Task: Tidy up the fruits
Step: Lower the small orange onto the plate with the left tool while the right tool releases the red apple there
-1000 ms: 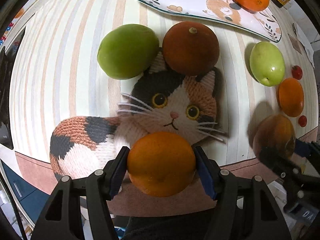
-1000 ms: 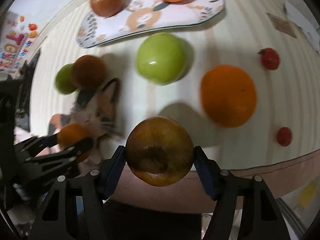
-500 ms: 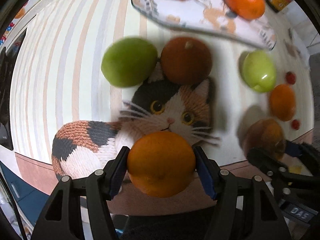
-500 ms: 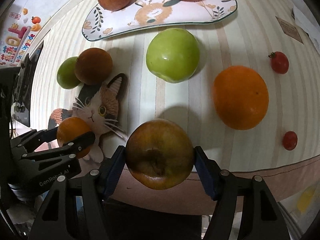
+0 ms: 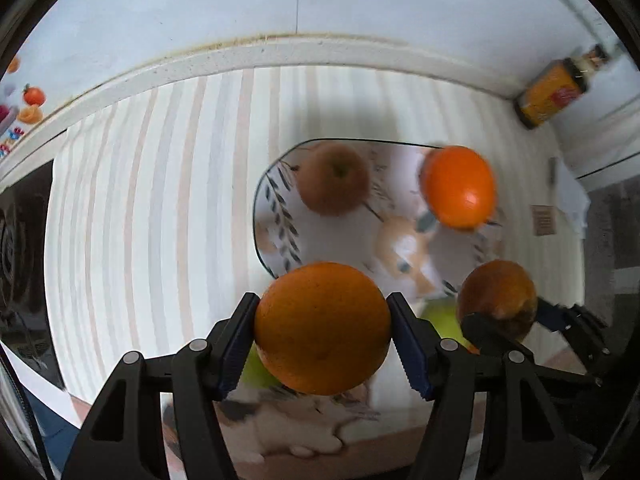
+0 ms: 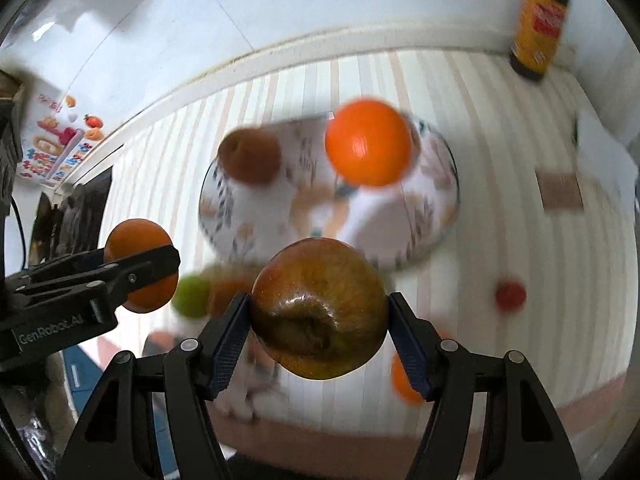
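My left gripper (image 5: 322, 334) is shut on an orange (image 5: 320, 312), held above the striped table near the patterned plate (image 5: 272, 216). On that plate lie a brown apple (image 5: 334, 180) and another orange (image 5: 458, 186). My right gripper (image 6: 318, 316) is shut on a brown-red apple (image 6: 316, 300), just short of the plate (image 6: 436, 216), which is blurred in this view. Each gripper shows in the other's view: the right gripper (image 5: 504, 316) low on the right, the left gripper (image 6: 140, 268) on the left with its orange (image 6: 134, 240).
A dark bottle (image 6: 538, 24) stands at the far right by the white wall. Below the grippers lie a green fruit (image 6: 192, 296), a cherry tomato (image 6: 510, 294), a loose orange (image 6: 402, 376) and the cat mat (image 5: 296, 428). A small card (image 6: 560, 192) lies at the right.
Both grippers rose and moved away from the cat mat toward the plate, each still holding its fruit. The plate now fills the middle of both views and the loose fruits dropped low.
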`<move>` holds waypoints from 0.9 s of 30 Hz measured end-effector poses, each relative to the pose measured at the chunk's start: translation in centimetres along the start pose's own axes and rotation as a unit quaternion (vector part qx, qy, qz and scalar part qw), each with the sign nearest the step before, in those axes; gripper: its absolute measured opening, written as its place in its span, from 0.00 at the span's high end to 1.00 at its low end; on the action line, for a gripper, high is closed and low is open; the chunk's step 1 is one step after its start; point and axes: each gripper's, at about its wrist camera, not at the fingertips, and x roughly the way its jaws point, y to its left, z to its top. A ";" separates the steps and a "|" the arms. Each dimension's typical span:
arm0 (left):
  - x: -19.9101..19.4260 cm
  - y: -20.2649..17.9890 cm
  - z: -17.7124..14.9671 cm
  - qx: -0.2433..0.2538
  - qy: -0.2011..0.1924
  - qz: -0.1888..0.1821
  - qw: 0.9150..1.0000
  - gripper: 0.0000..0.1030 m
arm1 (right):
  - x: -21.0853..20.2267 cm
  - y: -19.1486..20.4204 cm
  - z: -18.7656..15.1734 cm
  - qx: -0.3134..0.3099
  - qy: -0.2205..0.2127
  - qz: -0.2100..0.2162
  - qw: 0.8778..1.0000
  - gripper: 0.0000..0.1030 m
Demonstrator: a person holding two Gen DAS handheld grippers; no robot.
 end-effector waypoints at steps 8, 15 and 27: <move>4.5 2.2 4.0 -0.053 0.068 -0.026 0.996 0.39 | 5.2 2.3 4.1 -0.045 0.036 -0.015 0.998 0.32; 6.4 2.8 4.1 -0.075 0.097 -0.038 0.992 0.39 | 7.9 3.2 4.3 -0.051 0.063 0.006 0.997 0.31; 5.4 2.7 4.1 -0.064 0.067 -0.025 0.995 0.06 | 9.0 2.9 4.8 -0.036 0.100 0.045 0.993 0.08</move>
